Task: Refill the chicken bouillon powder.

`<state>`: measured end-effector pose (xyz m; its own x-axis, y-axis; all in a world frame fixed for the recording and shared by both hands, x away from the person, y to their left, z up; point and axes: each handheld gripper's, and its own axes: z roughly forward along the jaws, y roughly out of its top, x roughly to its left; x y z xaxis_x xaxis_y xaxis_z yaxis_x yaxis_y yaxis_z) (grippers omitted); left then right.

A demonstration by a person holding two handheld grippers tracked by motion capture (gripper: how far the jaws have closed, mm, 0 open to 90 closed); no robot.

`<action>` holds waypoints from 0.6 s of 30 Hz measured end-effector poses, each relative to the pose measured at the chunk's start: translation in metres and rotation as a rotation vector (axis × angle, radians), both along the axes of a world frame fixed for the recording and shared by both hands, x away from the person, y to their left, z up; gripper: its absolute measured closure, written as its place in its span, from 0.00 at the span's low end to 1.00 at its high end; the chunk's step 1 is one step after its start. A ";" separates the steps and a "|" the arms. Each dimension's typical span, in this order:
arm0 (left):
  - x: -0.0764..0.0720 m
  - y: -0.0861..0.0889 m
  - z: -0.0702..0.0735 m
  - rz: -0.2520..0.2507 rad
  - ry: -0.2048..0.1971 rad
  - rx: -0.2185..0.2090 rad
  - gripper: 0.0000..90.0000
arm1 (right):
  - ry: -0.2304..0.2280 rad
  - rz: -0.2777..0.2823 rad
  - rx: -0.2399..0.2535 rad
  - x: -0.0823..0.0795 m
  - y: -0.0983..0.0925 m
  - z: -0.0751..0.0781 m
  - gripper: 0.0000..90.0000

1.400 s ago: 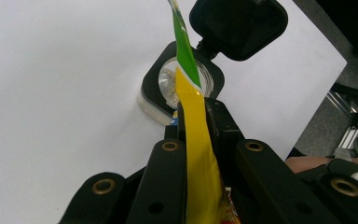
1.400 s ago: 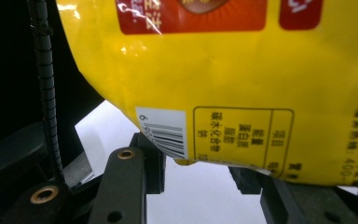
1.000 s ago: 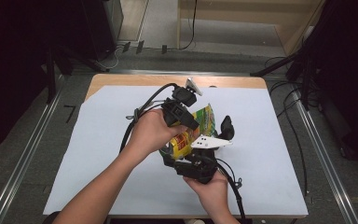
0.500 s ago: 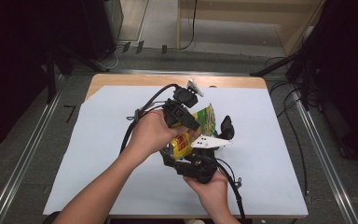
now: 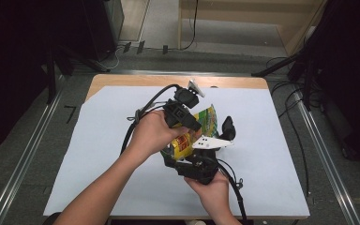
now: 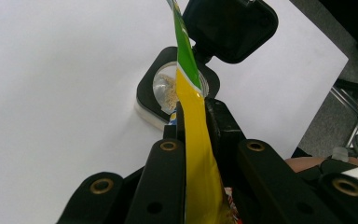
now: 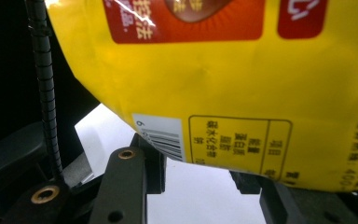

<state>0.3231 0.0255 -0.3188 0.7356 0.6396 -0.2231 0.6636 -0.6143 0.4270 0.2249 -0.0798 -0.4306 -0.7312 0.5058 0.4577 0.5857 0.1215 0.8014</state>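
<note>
Left gripper [image 5: 191,123] clamped tight above right gripper [image 5: 193,151], jaws partly closed.

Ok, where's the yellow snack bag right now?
The yellow snack bag is mid-table in the high view, off the white sheet, between the left gripper above and the right gripper below.

No change is being shown from the earlier pictures to now. The glossy yellow-and-green plastic snack pouch [image 6: 193,140] is not being shifted. The left gripper [image 6: 192,116] and the right gripper [image 7: 200,175] are not being visibly moved, opened or closed.
</note>
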 end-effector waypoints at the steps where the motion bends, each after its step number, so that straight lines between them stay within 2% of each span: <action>1: 0.000 0.000 0.000 -0.003 -0.003 0.001 0.95 | -0.001 0.000 0.000 0.000 0.000 0.000 0.71; 6: 0.000 0.001 -0.001 -0.013 -0.003 -0.011 0.95 | -0.005 0.002 -0.002 0.000 0.000 0.000 0.72; 13: 0.004 0.005 -0.002 0.002 0.066 -0.053 0.93 | -0.014 0.007 -0.020 0.000 0.002 -0.001 0.72; 18: 0.002 0.005 -0.002 0.000 0.039 -0.061 0.93 | -0.010 0.009 -0.016 0.000 0.001 -0.001 0.72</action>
<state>0.3254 0.0304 -0.3206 0.7259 0.6237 -0.2899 0.6801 -0.5881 0.4376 0.2246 -0.0787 -0.4316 -0.7402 0.5062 0.4425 0.5765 0.1392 0.8052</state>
